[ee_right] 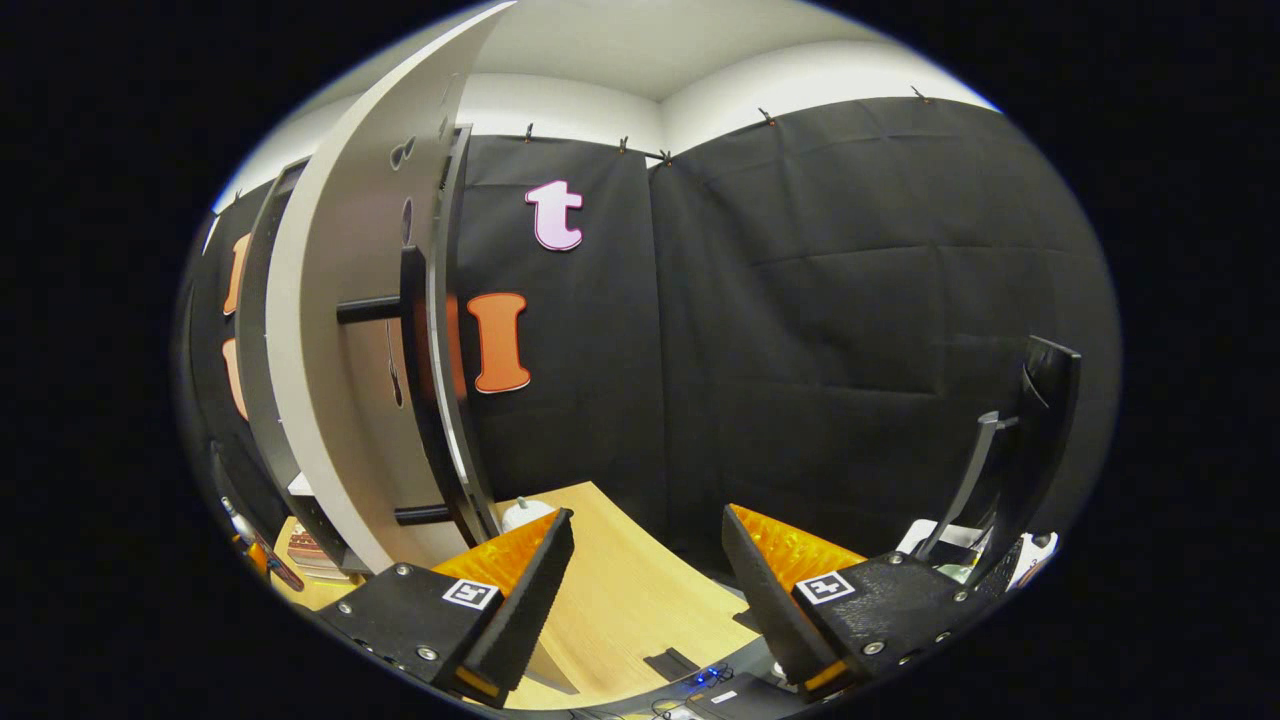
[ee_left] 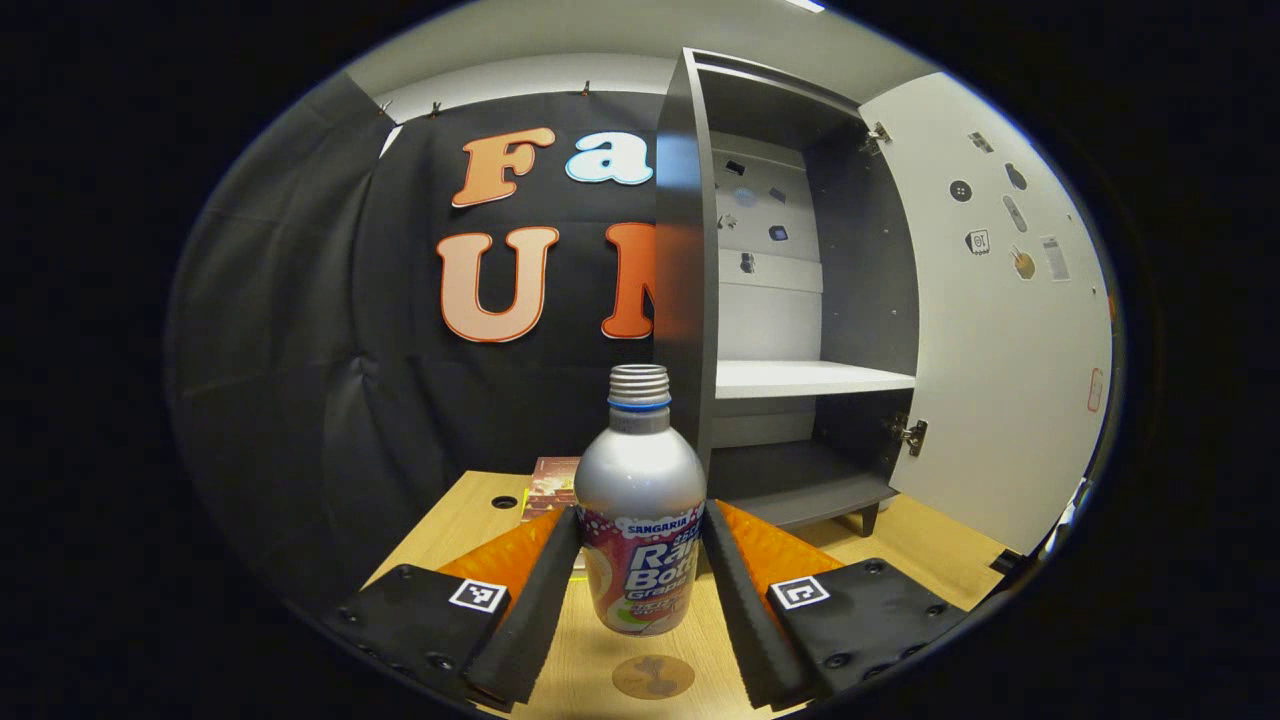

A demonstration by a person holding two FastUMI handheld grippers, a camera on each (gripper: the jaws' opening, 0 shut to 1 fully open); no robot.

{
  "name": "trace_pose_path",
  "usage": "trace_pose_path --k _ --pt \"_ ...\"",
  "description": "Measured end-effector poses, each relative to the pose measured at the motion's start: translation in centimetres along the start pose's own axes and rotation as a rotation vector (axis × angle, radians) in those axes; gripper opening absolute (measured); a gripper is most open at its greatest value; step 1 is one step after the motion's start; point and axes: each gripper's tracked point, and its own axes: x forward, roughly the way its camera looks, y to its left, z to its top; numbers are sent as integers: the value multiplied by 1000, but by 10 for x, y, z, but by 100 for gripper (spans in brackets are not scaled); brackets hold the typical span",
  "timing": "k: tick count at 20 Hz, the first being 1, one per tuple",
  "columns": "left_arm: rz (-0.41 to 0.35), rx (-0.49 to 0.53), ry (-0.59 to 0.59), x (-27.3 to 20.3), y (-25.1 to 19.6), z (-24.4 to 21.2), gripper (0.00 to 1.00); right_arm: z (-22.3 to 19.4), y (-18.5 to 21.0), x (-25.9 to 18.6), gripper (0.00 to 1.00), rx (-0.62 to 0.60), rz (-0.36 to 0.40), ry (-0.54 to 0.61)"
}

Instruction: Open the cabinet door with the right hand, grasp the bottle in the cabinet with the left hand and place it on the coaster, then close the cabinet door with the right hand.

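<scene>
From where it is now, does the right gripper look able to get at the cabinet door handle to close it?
Probably yes. The right gripper is open and holds nothing, and the door stands open to its left with its dark handle facing the gripper's side. Nothing shows between them.

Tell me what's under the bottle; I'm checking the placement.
Beneath the bottle, held between the left gripper fingers, lies the wooden table, with the coaster nearer the camera; whether the base touches anything is unclear.
</scene>
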Motion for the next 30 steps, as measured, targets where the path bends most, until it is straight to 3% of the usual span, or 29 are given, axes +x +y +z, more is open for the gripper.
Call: trace_pose_path --k 1,3,4,18,30 --pt "8 5 10 0 3 -12 81 0 0 -1 98 -5 -4 2" --pt "13 20 39 0 3 -37 81 1 1 -1 98 -10 -10 2" --pt "12 25 52 0 3 -48 80 2 2 -1 93 -9 -11 4" --pt "12 30 192 7 -8 -156 81 -2 -1 0 92 -5 -64 43" --pt "29 86 197 -19 -10 -164 84 -2 -1 0 92 5 -83 46"
